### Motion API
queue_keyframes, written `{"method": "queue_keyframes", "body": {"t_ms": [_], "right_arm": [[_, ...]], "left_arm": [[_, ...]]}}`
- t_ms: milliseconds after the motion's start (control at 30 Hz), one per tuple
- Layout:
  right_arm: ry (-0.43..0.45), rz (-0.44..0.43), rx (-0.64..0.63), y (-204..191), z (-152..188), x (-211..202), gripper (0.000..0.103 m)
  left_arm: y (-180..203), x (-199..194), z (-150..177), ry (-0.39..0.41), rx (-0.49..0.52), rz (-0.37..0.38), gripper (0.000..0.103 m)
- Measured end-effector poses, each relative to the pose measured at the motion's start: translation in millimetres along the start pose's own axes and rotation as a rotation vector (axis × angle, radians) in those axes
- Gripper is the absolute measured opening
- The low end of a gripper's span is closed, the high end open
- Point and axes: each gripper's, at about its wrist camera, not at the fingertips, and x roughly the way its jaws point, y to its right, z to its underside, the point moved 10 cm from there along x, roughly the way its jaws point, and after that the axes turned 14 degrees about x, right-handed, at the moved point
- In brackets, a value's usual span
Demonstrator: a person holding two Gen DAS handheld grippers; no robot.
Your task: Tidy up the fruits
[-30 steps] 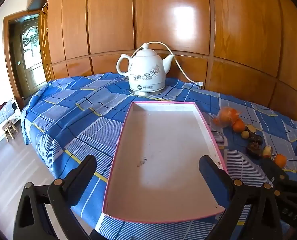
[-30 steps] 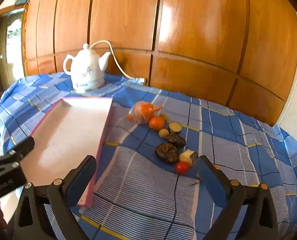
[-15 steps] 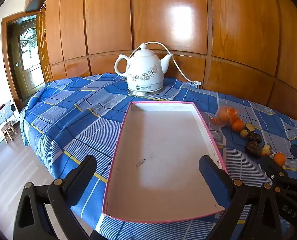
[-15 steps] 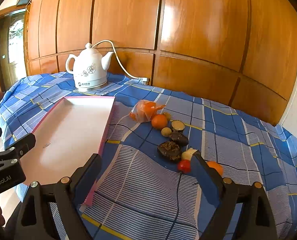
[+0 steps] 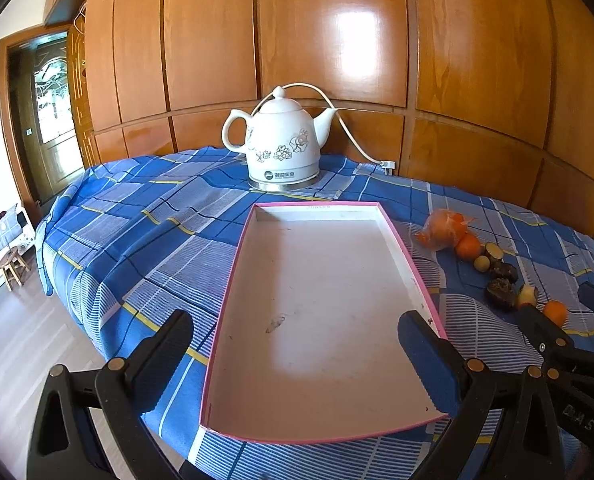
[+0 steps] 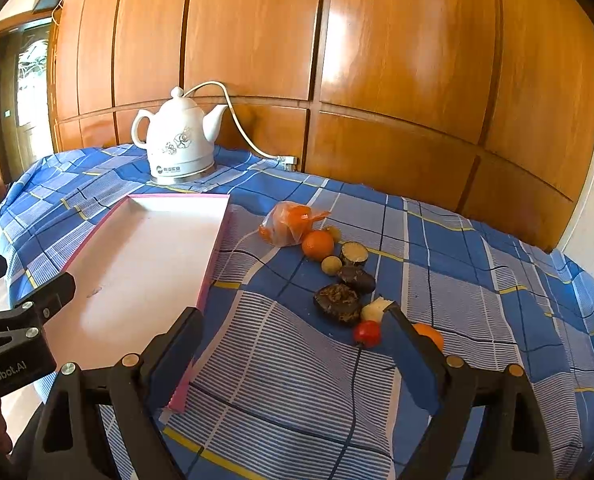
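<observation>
A white tray with a pink rim [image 5: 409,260] [image 6: 217,240] lies empty on the blue plaid cloth. To its right lies a row of fruit: a plastic bag with orange fruit [image 6: 287,224] [image 5: 441,230], an orange [image 6: 318,245], a small yellow fruit [image 6: 331,265], dark fruits [image 6: 339,303], a small red fruit [image 6: 367,333] and another orange [image 6: 429,334]. My left gripper [image 5: 295,354] is open and empty over the tray's near end. My right gripper [image 6: 293,340] is open and empty, just short of the red fruit.
A white ceramic kettle [image 5: 281,146] [image 6: 179,142] with its cord stands behind the tray near the wood-panel wall. The table edge drops to the floor at the left, with a small stool [image 5: 13,266] and a door beyond.
My right gripper has moved forward and a little right toward the fruit row, and its jaws have narrowed slightly. My left gripper has stayed nearly still over the tray.
</observation>
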Motion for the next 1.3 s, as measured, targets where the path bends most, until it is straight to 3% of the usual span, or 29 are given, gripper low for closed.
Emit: {"method": "queue_keyframes", "body": {"t_ms": [1300], "right_arm": [[0.001,0.015,0.017,7,-3,-3,0.092]], "left_arm": [[21,-4,-2,0.01,0.061,0.074,0.103]]}}
